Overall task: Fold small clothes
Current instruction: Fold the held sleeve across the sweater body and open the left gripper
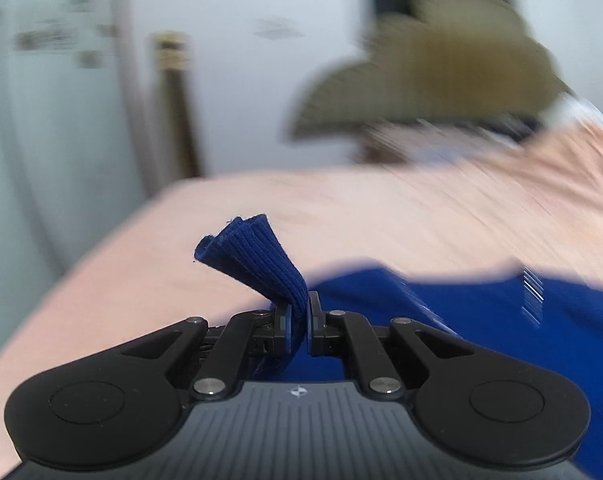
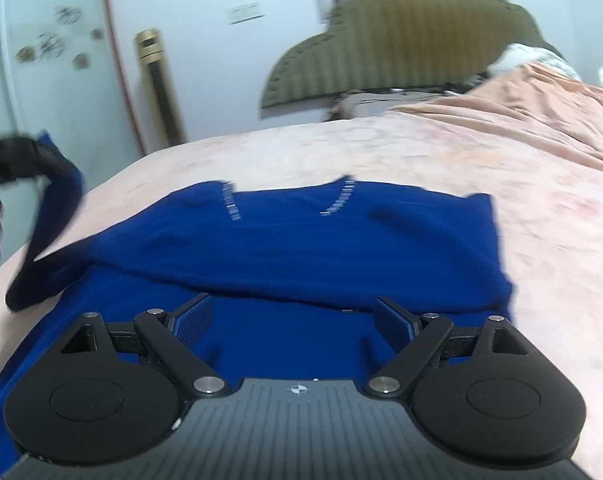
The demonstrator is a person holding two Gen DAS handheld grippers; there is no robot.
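A blue garment (image 2: 301, 240) lies partly folded on the pink bedspread (image 2: 421, 152). My left gripper (image 1: 299, 320) is shut on its ribbed cuff (image 1: 257, 256), and the rest of the cloth (image 1: 481, 328) trails to the right. In the right wrist view the left gripper (image 2: 9, 160) shows blurred at the far left, lifting the sleeve (image 2: 49, 240) off the bed. My right gripper (image 2: 297, 320) is open and empty, hovering just above the garment's near part, fingers wide apart.
An olive padded headboard (image 2: 401, 40) stands at the back right, with pillows (image 2: 533, 56) beside it. A white wall and a tall gold-topped floor unit (image 2: 157, 88) stand behind the bed. The bed edge falls away at the left.
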